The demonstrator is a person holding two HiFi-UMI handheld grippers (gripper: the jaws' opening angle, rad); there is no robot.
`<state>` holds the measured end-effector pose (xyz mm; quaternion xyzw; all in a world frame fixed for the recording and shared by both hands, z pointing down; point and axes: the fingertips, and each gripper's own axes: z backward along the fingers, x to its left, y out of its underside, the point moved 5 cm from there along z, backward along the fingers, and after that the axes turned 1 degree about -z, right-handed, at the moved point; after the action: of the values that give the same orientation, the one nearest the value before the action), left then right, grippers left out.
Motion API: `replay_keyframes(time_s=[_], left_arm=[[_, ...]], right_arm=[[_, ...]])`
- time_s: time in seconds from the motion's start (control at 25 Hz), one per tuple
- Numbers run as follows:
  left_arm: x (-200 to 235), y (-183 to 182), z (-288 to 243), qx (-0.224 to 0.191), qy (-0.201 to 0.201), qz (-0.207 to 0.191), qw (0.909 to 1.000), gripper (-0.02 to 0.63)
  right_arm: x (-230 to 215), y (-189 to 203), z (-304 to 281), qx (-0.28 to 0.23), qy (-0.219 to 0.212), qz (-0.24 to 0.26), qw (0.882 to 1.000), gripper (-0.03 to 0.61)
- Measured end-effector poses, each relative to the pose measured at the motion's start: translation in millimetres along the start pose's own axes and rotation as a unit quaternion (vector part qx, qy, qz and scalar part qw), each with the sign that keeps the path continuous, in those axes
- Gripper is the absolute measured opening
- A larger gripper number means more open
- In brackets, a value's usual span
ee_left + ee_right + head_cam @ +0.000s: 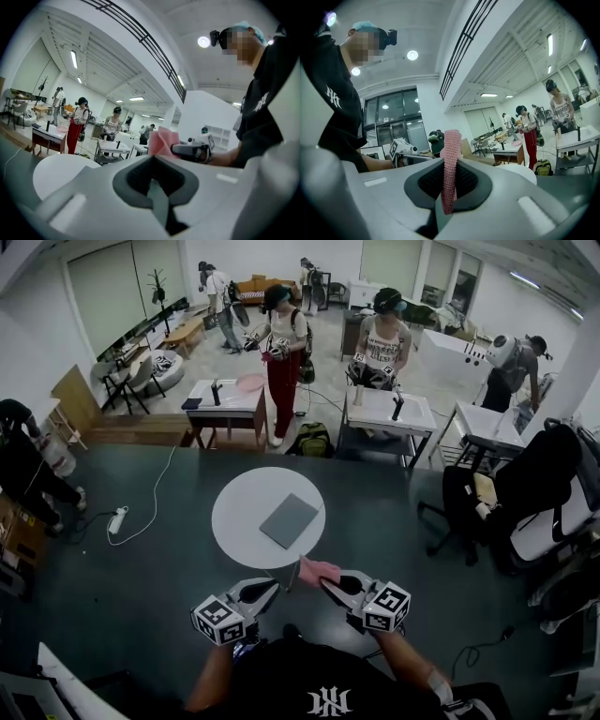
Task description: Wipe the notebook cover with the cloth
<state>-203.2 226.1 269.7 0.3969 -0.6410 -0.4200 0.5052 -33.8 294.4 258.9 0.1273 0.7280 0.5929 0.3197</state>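
Overhead, head view, notebook: I see the flat grey rectangular notebook (pixel 289 520) lying on the round white table (pixel 239 521), a little right of centre and apart from both tools.
Head view, cloth: the pink knitted cloth (pixel 320 571) sits at the table's near rim, at the tip of the right gripper (pixel 326 582). It is near the notebook but not touching it.
Head view, left gripper: the left gripper (pixel 270 587) is level with the right one at the near rim, apart from the cloth.
Left gripper view, jaws: they are pressed together with nothing between them. I note the cloth and the right gripper just ahead.
Right gripper view, jaws: they are clenched on the cloth, which stands upright between them as a narrow folded band.
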Motion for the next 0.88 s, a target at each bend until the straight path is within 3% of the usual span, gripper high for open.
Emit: replay_keyframes(time_s=[0.52, 0.88], left_arm=[[125, -35, -59, 0.022, 0.032, -0.005, 0.9992, 0.003], [177, -37, -90, 0.04, 0.043, 0.003, 0.9983, 0.003]], right_arm=[[-96, -37, -89, 0.004, 0.023, 0.012, 1.0, 0.012], [-148, -36, -109, 0.013, 0.048, 0.001, 0.999, 0.011]])
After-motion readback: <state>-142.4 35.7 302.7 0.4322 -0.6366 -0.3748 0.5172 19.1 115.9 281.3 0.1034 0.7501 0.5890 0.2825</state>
